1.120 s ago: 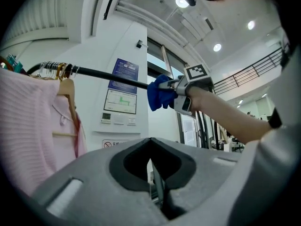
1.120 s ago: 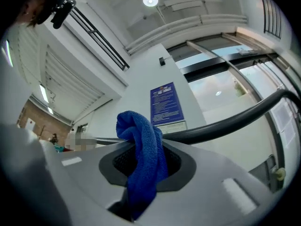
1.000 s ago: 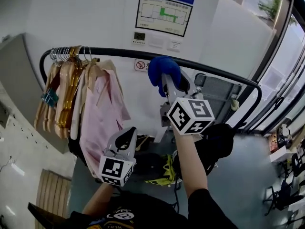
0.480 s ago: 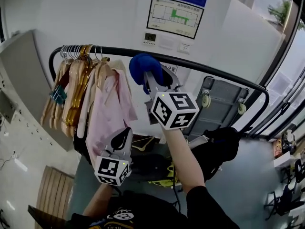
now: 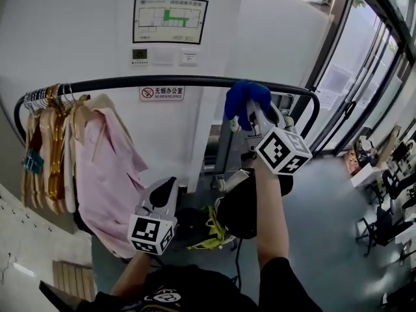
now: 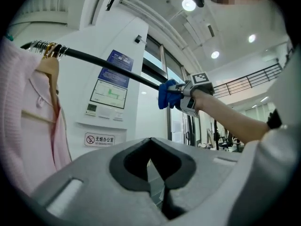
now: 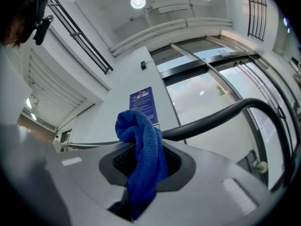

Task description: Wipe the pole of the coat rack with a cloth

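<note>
The coat rack's black pole (image 5: 162, 81) runs across the head view at chest height and bends down at the right end. My right gripper (image 5: 250, 112) is raised to it and shut on a blue cloth (image 5: 244, 100), which is pressed against the pole close to the right bend. In the right gripper view the cloth (image 7: 142, 157) hangs from between the jaws with the pole (image 7: 211, 119) just behind it. My left gripper (image 5: 165, 188) hangs low beneath the pole, shut and holding nothing. From the left gripper view the cloth (image 6: 168, 94) shows on the pole (image 6: 103, 66).
Wooden hangers (image 5: 45, 145) and a pink shirt (image 5: 107, 171) crowd the pole's left end. A grey trolley (image 5: 226, 145), a black bag (image 5: 244, 207) and a yellow-green item (image 5: 211, 229) lie under the rack. Behind is a white wall with signs (image 5: 170, 19); glass panels (image 5: 364, 90) stand at right.
The right gripper slid the cloth left toward the hangers, then right along the pole to near the right bend. The head view swung right. The left gripper stayed low.
</note>
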